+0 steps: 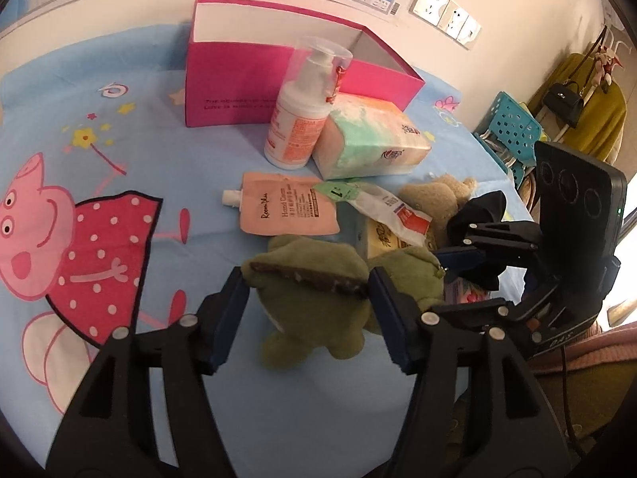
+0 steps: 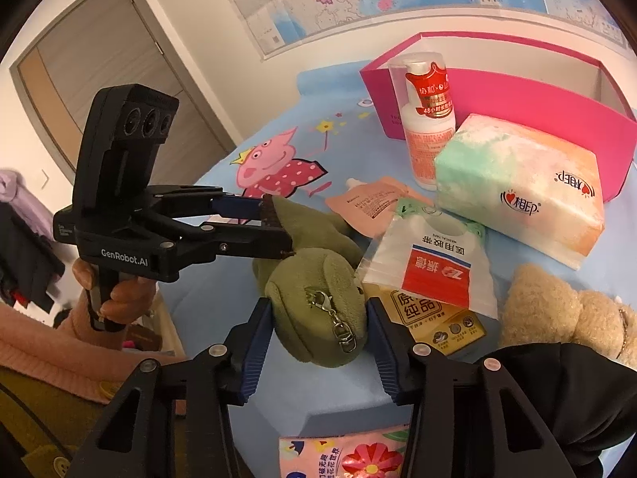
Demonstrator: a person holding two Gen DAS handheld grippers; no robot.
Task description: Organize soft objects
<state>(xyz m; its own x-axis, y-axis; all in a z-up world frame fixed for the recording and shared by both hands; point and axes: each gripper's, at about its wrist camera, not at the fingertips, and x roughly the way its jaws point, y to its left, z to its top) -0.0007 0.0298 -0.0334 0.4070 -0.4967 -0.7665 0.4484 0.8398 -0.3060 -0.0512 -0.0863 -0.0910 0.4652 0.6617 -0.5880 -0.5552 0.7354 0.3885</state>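
A green plush toy (image 1: pixel 314 290) lies on the blue cartoon-print cloth (image 1: pixel 119 139), near its front edge. My left gripper (image 1: pixel 308 283) has closed its blue pads on the toy's brown-edged end. My right gripper (image 2: pixel 320 318) has closed on the toy's other end (image 2: pixel 318 310), where a metal keychain clasp (image 2: pixel 338 318) hangs. In the right wrist view the left gripper (image 2: pixel 274 225) comes in from the left. A beige plush bear (image 2: pixel 565 310) and a soft tissue pack (image 2: pixel 521 187) lie to the right.
An open pink box (image 1: pixel 278 79) stands at the back. A white pump bottle (image 1: pixel 302 115), a pink hand-cream pouch (image 1: pixel 286 211), a medical tape bag (image 2: pixel 434 259) and a yellow packet (image 2: pixel 434 314) crowd the middle. A black cloth (image 2: pixel 577 390) and a floral packet (image 2: pixel 346 458) lie at the near edge.
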